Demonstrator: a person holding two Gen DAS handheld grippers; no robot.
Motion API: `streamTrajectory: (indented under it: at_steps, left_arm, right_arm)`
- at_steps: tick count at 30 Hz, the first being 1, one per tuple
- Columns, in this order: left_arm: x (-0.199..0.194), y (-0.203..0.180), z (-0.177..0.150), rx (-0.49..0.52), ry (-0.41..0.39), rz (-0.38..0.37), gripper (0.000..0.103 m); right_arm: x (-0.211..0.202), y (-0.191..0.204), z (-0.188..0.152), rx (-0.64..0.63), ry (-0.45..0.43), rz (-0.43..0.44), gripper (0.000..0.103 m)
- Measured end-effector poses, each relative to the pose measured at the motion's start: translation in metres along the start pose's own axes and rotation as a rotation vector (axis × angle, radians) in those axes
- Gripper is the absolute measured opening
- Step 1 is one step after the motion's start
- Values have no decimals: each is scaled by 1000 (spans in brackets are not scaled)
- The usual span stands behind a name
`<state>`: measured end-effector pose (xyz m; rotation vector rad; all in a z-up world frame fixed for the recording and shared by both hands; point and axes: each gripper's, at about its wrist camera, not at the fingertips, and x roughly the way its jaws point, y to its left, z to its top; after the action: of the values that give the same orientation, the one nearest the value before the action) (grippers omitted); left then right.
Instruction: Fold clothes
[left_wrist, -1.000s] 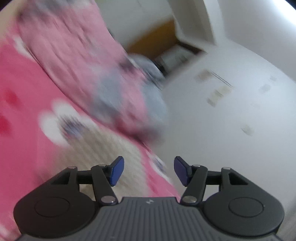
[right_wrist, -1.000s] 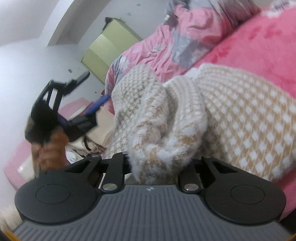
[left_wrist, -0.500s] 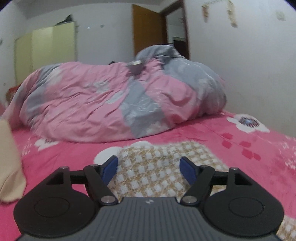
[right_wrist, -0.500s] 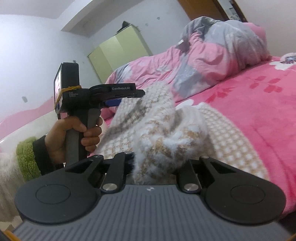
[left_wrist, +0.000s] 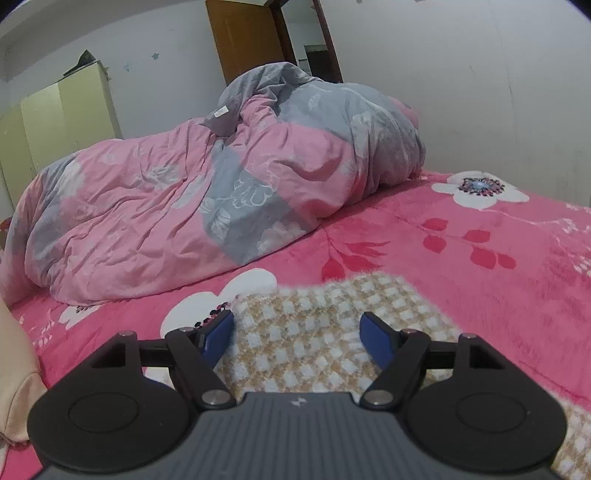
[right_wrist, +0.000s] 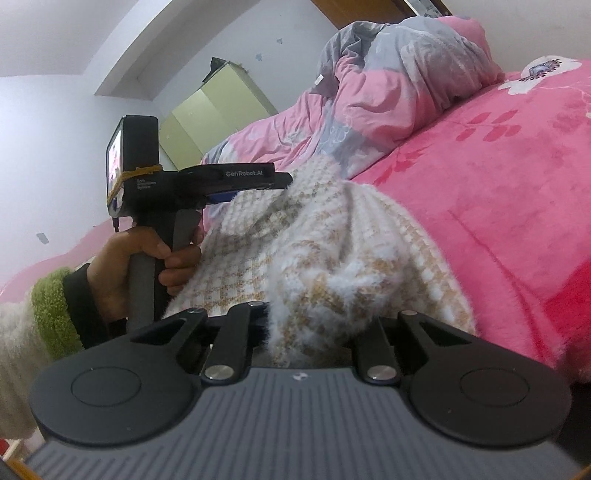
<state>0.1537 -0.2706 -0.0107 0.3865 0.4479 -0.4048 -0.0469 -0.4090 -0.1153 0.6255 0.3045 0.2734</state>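
Observation:
A fuzzy tan-and-white checked sweater (left_wrist: 325, 332) lies on the pink flowered bedspread (left_wrist: 480, 251). My left gripper (left_wrist: 297, 338) is open, its blue pads on either side of the sweater's near edge, just above the cloth. In the right wrist view my right gripper (right_wrist: 314, 325) is shut on a bunched fold of the sweater (right_wrist: 332, 258); its fingertips are buried in the fabric. The left gripper (right_wrist: 221, 181) shows there too, hand-held at the sweater's far left edge.
A crumpled pink and grey duvet (left_wrist: 192, 199) is heaped across the back of the bed. A yellow-green wardrobe (left_wrist: 55, 122) and a wooden door (left_wrist: 251, 33) stand behind it. A white wall (left_wrist: 498, 85) borders the bed on the right. A peach cloth (left_wrist: 14, 380) lies at the far left.
My left gripper swung round from the wall to face the bed and moved down to the sweater's edge, still open. My right gripper kept its hold on the bunched sweater.

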Motion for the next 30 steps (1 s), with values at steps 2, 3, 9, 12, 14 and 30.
streamTrajectory:
  at_steps: [2,3,9,12,14,30]
  left_arm:
    - [4,-7,-1,34,16,10,78]
    - [6,-12,-2,55,25,16,79]
    - [19,-30,-9,142,57,40,81]
    - [19,-32,-9,146,56,38,81]
    - [20,-32,-10,150,56,38,81]
    - [27,-28,-13,133,74,5,83]
  right_arm:
    - [0,-4,-1,12,0,8,14]
    - [-1,-7,-2,24,0,14,14]
    - [-3,-15,-10,38,-6,29,13]
    - [-5,-18,-9,40,-4,36,13]
    - [-8,-20,-9,50,-8,35,13]
    - [-64,-3,14,-46,34,-74,38]
